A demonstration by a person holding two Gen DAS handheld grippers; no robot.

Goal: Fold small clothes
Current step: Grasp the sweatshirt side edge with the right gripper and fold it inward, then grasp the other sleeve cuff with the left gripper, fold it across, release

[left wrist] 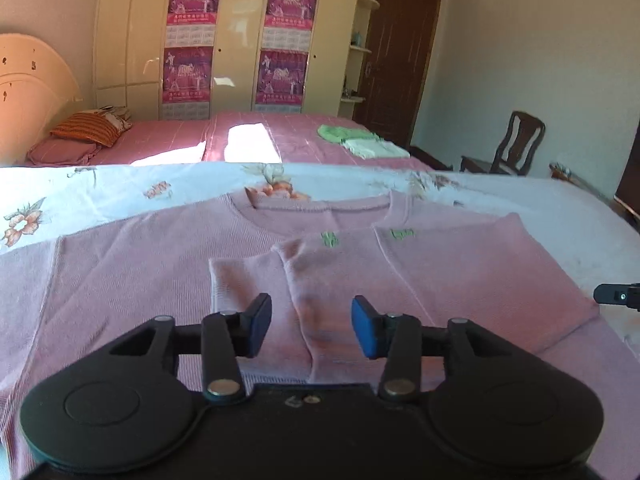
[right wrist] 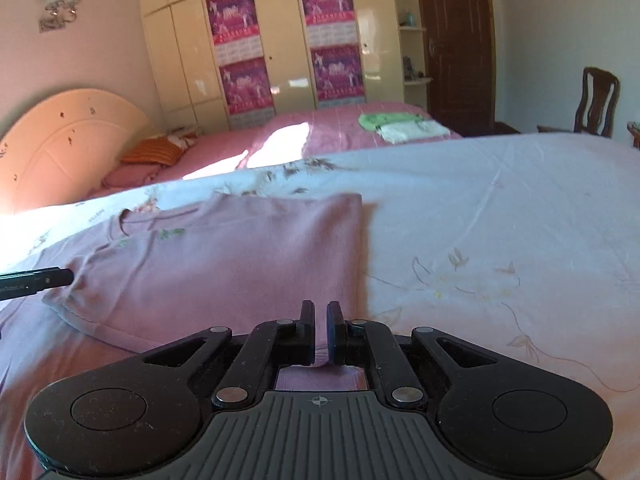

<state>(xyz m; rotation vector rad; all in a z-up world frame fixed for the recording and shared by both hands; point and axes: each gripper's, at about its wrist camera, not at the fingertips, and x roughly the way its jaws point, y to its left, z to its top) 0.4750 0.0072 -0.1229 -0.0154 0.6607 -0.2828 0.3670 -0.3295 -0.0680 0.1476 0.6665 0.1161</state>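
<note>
Pink knit sweater (left wrist: 120, 280) lies flat on the floral bedsheet (right wrist: 500, 208), right side folded inward. Left gripper (left wrist: 311, 330) hovers with jaws apart, empty, over the fold. Right gripper (right wrist: 319, 330) is pinched together at the hem, grip uncertain. Good practice: align edges, smooth before releasing.

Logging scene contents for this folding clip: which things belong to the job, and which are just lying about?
Job: pink sweater, left gripper, right gripper, floral sheet.
Lying about: green and white clothes, striped pillow, chair, wardrobe posters.
</note>
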